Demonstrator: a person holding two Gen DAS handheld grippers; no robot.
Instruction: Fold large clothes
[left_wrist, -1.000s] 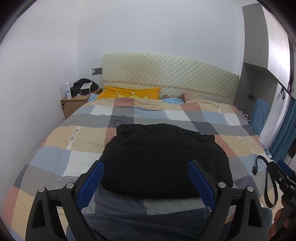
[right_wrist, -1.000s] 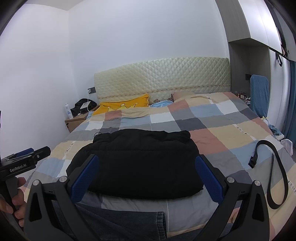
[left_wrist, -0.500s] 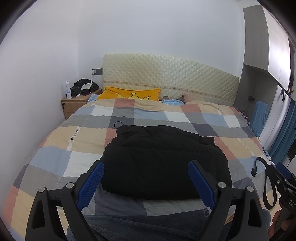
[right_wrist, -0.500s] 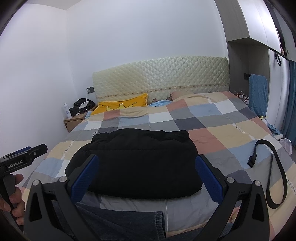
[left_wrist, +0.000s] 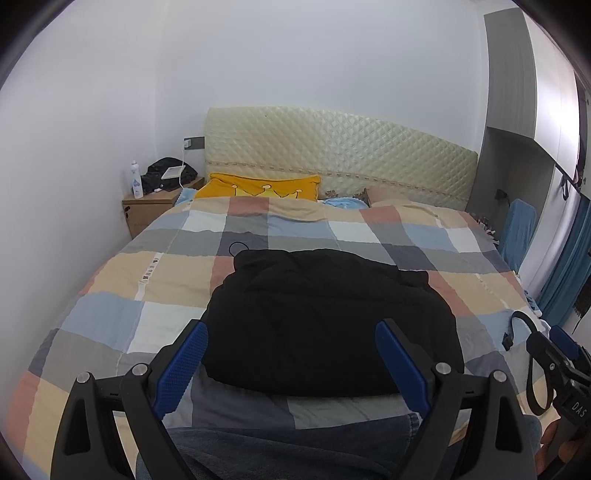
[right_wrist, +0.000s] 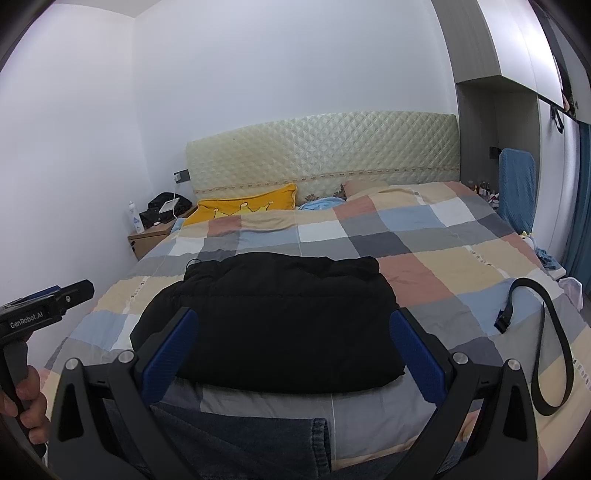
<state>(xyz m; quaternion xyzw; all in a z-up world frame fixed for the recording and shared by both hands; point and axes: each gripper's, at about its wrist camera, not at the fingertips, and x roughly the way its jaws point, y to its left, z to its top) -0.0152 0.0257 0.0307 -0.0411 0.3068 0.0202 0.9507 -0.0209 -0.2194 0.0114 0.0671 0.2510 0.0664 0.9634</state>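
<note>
A black padded jacket (left_wrist: 325, 317) lies folded into a thick bundle on the checked bedspread (left_wrist: 147, 280); it also shows in the right wrist view (right_wrist: 273, 325). My left gripper (left_wrist: 291, 354) is open and empty, held back above the near edge of the bed, short of the jacket. My right gripper (right_wrist: 295, 343) is open and empty too, level with the jacket's near edge and apart from it. A blue denim garment (right_wrist: 243, 439) lies on the bed edge below both grippers, also in the left wrist view (left_wrist: 295, 443).
A black belt (right_wrist: 546, 343) lies looped on the bed at the right. A yellow pillow (left_wrist: 258, 186) rests against the quilted headboard (left_wrist: 332, 147). A wooden nightstand (left_wrist: 151, 210) with a bottle and a black bag stands far left. A wardrobe (right_wrist: 517, 110) lines the right wall.
Both grippers have drawn back and risen slightly from the bed; the jacket looks a little farther off. The jacket, jeans and belt have not moved.
</note>
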